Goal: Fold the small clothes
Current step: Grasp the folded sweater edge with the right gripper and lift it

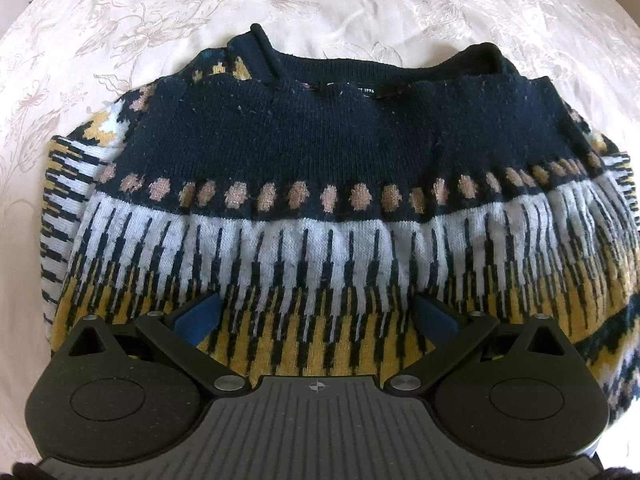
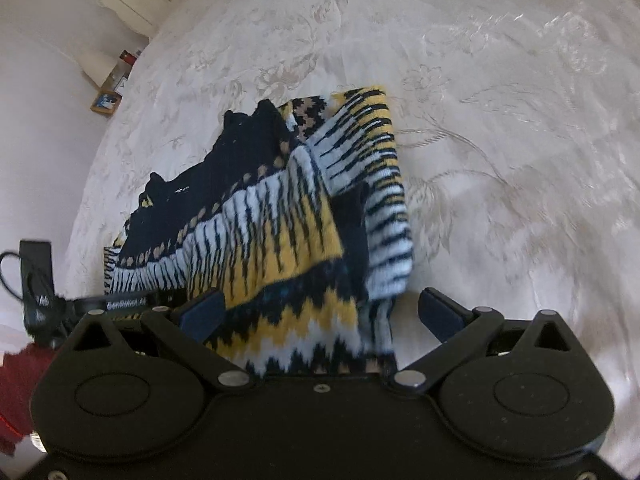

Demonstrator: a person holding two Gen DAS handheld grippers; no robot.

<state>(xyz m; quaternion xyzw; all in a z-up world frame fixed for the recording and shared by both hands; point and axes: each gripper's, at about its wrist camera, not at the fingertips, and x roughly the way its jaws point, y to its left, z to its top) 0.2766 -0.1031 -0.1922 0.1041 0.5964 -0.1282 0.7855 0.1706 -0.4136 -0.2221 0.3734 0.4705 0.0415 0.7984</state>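
On a white bedspread [image 1: 360, 4] lies the patterned sweater [image 1: 320, 152], collar at the far side. Over its near yellow band the left gripper [image 1: 318, 314] hangs spread wide, gripping nothing. Right gripper [image 2: 320, 312] likewise stands released above the sweater's near edge.

the left wrist view is taken from just above the sweater [image 1: 320, 184], facing steeply down over its own spread fingers [image 1: 198, 314], collar at the far side. the right wrist view is angled less steeply, from the sweater [image 2: 280, 216]'s side, with more of the bedspread [image 2: 500, 100] taken in. the sweater and bedspread [image 1: 120, 20] are shared by both views.
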